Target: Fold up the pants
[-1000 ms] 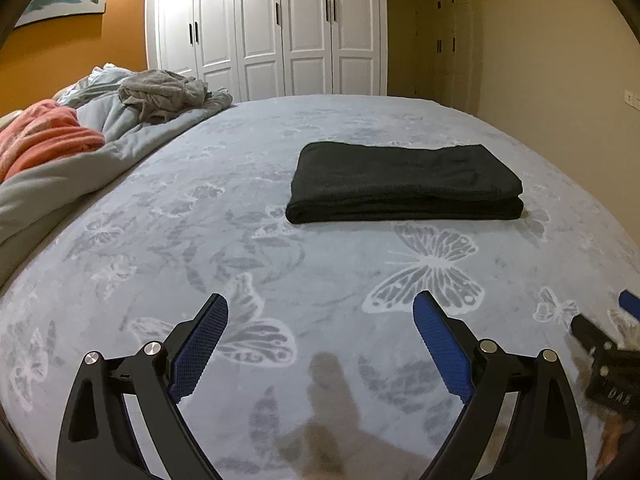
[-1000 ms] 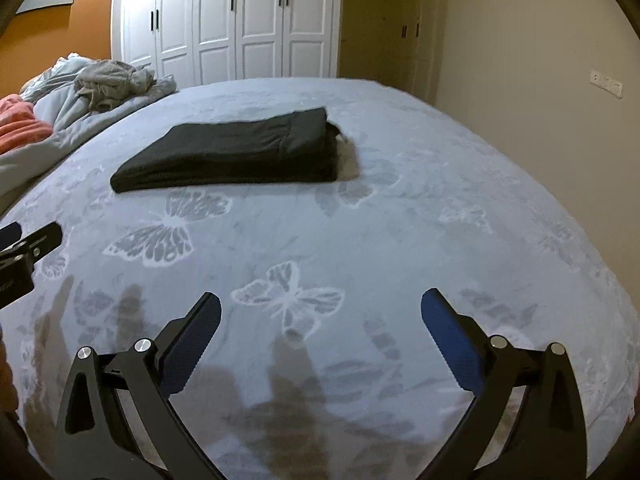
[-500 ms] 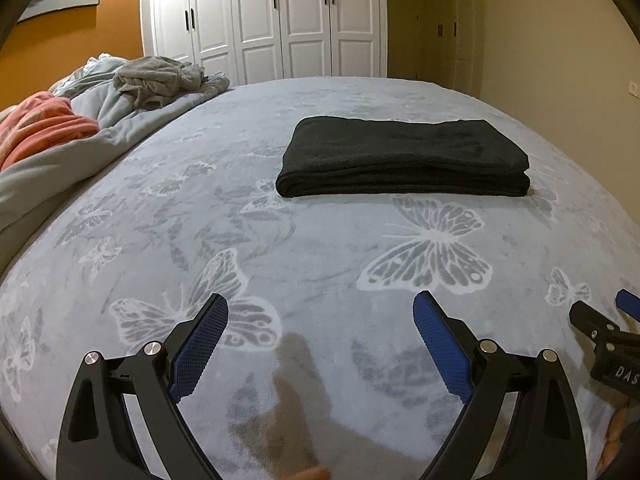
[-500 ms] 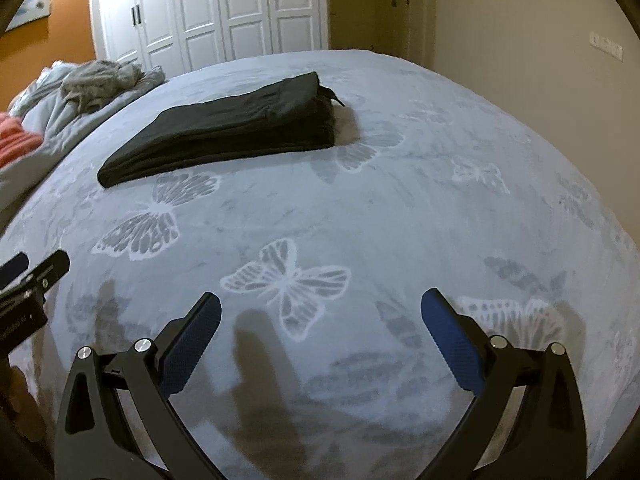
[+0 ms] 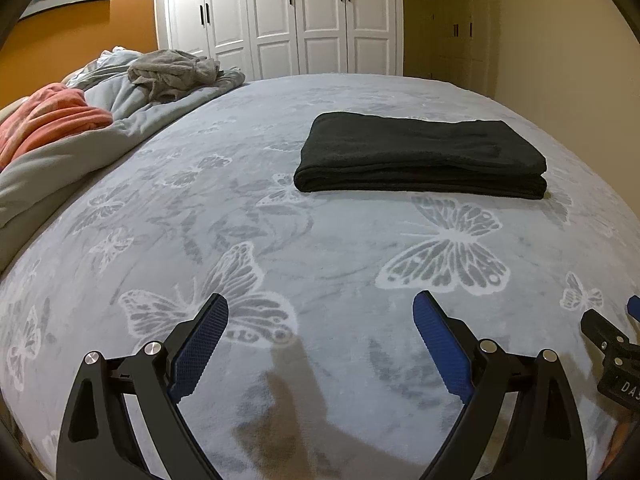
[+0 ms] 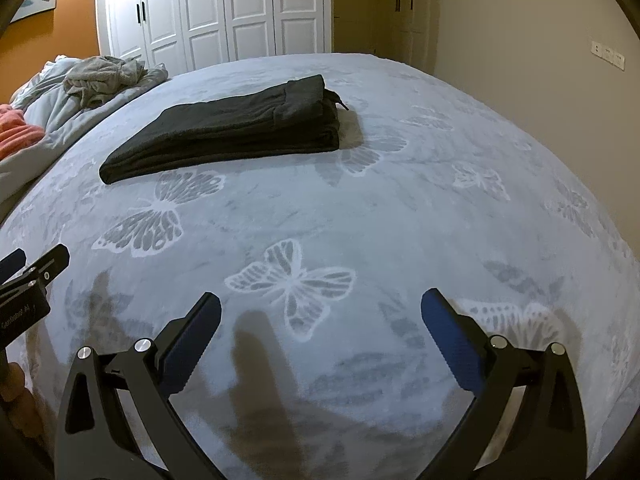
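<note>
The black pants (image 5: 420, 152) lie folded into a flat rectangular stack on the grey butterfly-print bed cover (image 5: 280, 240). In the right wrist view the pants (image 6: 240, 132) lie at the upper left, with a drawstring end poking out at their right end. My left gripper (image 5: 320, 320) is open and empty, well short of the pants above the cover. My right gripper (image 6: 320, 316) is open and empty too, near the bed's front. Each gripper shows at the edge of the other's view.
A crumpled grey quilt with a grey garment (image 5: 172, 72) and an orange blanket (image 5: 48, 120) lie along the bed's left side. White wardrobe doors (image 5: 300, 20) stand behind the bed. A beige wall (image 6: 520, 40) runs along the right.
Both grippers have drawn back and shifted slightly; the folded pants sit a little lower in the left view. The pants have not moved on the bed. Both grippers stayed open.
</note>
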Available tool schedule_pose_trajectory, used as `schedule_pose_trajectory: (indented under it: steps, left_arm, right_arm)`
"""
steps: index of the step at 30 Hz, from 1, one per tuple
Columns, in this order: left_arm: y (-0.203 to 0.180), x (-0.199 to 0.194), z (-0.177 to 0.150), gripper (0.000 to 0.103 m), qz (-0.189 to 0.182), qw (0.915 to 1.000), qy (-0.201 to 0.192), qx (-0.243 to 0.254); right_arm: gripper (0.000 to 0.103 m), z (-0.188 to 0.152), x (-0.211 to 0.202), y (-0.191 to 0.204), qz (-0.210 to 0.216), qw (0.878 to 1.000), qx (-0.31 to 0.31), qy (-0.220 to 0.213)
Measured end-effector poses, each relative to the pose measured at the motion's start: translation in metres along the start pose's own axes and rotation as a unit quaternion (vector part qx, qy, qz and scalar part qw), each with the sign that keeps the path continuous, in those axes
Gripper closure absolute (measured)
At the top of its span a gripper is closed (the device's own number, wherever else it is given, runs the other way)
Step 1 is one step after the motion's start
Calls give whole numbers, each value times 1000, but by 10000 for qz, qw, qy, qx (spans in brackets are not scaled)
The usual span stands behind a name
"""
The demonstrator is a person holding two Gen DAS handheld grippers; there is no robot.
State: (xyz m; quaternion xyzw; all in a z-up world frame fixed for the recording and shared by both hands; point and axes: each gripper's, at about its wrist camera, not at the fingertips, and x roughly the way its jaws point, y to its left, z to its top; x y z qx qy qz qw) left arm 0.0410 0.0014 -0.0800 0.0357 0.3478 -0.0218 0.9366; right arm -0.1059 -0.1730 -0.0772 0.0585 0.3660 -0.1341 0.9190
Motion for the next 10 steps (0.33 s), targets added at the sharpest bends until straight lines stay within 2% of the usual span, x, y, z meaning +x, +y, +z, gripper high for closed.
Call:
schedule_pose_trajectory:
  steps: [10]
  left_arm:
    - [-4, -1, 0, 12, -64, 9999, -2, 107]
  right_arm:
    - [5, 0, -1, 6, -43, 9999, -121, -19]
